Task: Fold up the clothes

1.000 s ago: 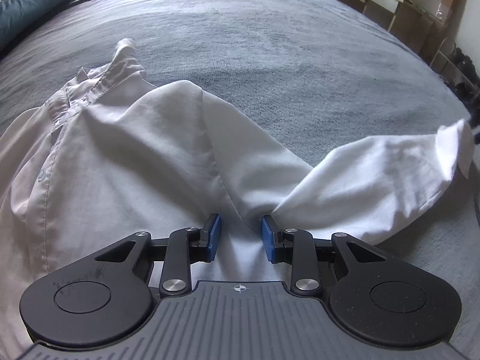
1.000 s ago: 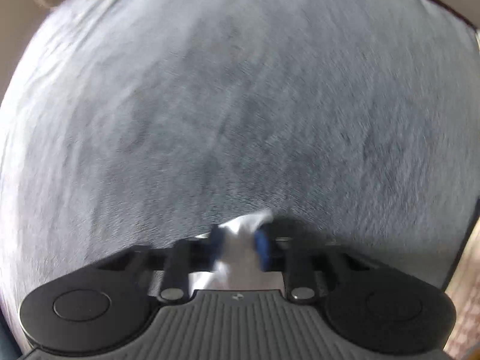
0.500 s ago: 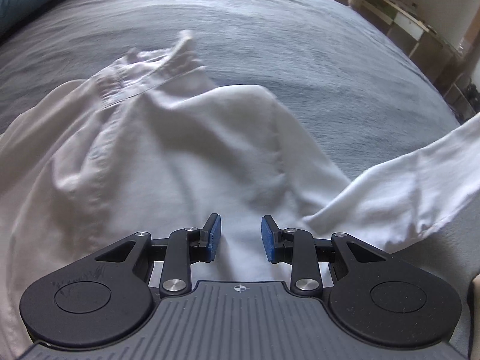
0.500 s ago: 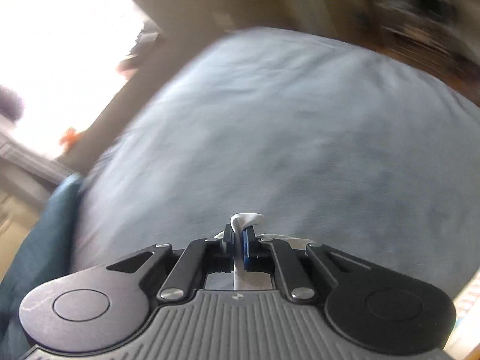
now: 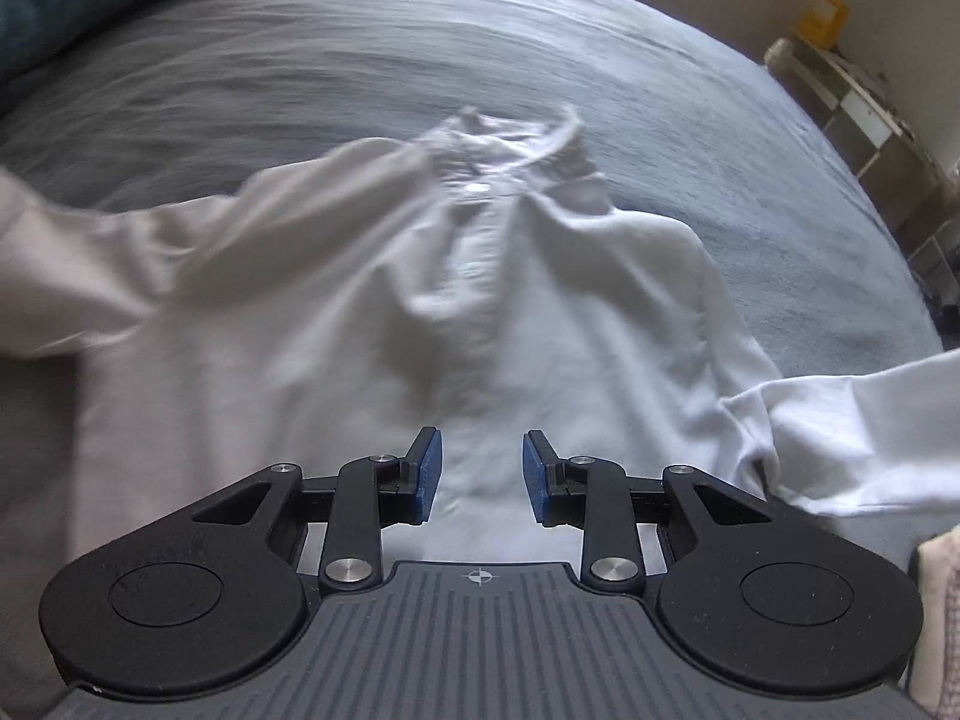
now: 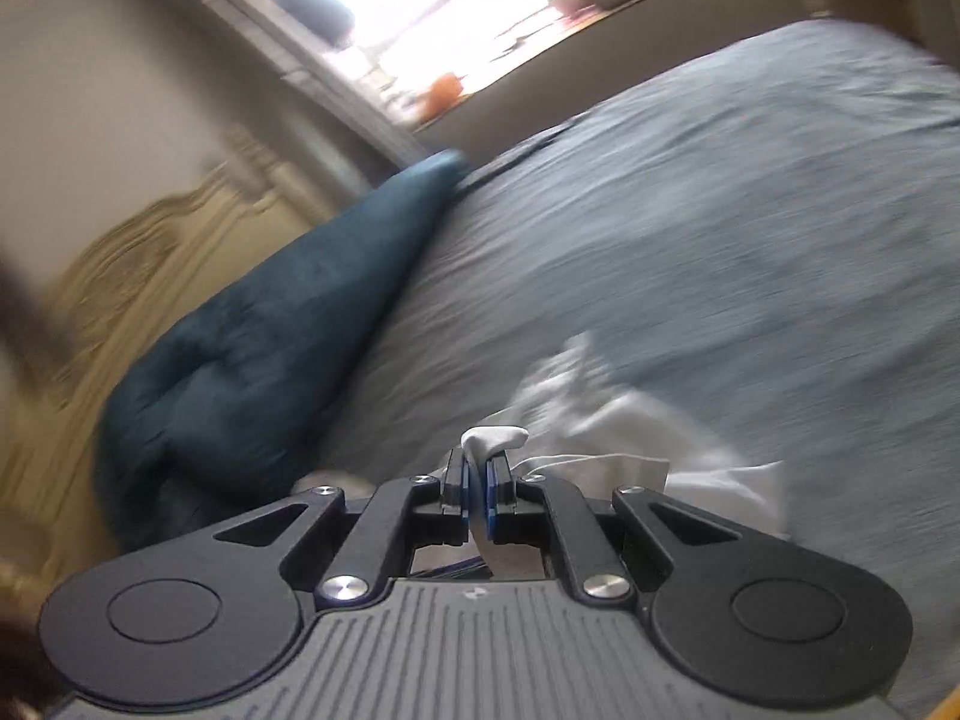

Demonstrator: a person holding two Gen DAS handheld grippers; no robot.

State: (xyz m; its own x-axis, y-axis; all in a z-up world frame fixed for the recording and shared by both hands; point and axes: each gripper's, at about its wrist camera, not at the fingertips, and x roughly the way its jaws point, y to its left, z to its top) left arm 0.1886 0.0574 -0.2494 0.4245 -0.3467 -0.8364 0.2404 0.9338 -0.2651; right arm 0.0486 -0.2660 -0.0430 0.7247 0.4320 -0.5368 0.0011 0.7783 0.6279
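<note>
A white button-up shirt (image 5: 420,300) lies crumpled on the grey bed (image 5: 360,60), collar (image 5: 516,138) at the far end. My left gripper (image 5: 482,450) hovers over the shirt's lower front, jaws apart, nothing pinched between the blue pads. One sleeve (image 5: 840,420) stretches off to the right, raised off the bed. In the right wrist view my right gripper (image 6: 478,462) is shut on a fold of that white sleeve (image 6: 495,437), which pokes out above the pads. The rest of the shirt (image 6: 630,420) trails blurred behind it.
A dark teal pillow (image 6: 270,330) lies at the head of the bed, against a cream headboard (image 6: 120,252). A bright window (image 6: 450,0) is beyond. Shelving (image 5: 852,96) stands past the bed's far right edge. Grey bedspread (image 6: 720,210) spreads around the shirt.
The left gripper slid from the shirt's right armpit to over the middle of its front, jaws unchanged. The right gripper closed fully on the sleeve, rose and rolled, lifting it.
</note>
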